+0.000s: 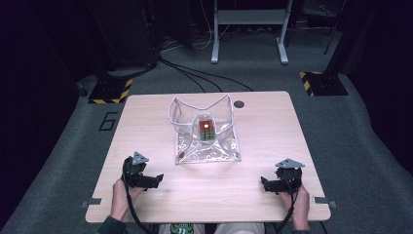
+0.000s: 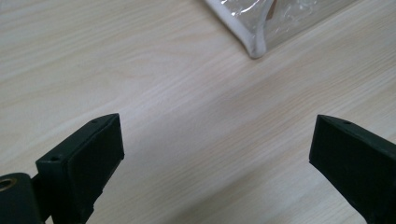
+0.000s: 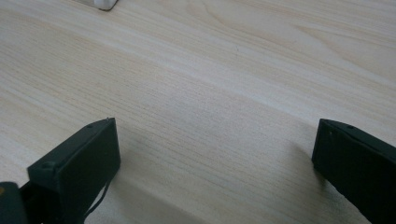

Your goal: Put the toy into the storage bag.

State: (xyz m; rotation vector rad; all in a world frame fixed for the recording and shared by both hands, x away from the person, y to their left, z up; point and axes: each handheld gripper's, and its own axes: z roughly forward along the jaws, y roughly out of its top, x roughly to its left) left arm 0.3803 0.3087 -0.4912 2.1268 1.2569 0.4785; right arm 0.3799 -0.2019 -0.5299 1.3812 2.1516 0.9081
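Overhead first: clear plastic pouch [image 1: 207, 131] with white piping stands mid-table, mouth open upward, a colour cube [image 1: 207, 129] sitting inside it toward the back. Left gripper [image 1: 155, 179] and right gripper [image 1: 267, 183] rest low on the wooden table [image 1: 272, 126] near the front edge, one each side, both well apart from the pouch and holding nothing.

Left gripper view: jaws spread wide over bare wood; one piped corner of the pouch [image 2: 254, 44] lies ahead, not touched.

Right gripper view: jaws likewise wide and empty; a white corner of the pouch [image 3: 103, 3] just enters at the top edge.

Handling, as judged: pouch film looks thin, floppy and slick (glare on it), so it will likely buckle and slide if pushed. Piped rim seems the stiffest place to pinch. Cube looks rigid and light, and is best taken across two flat opposite faces.
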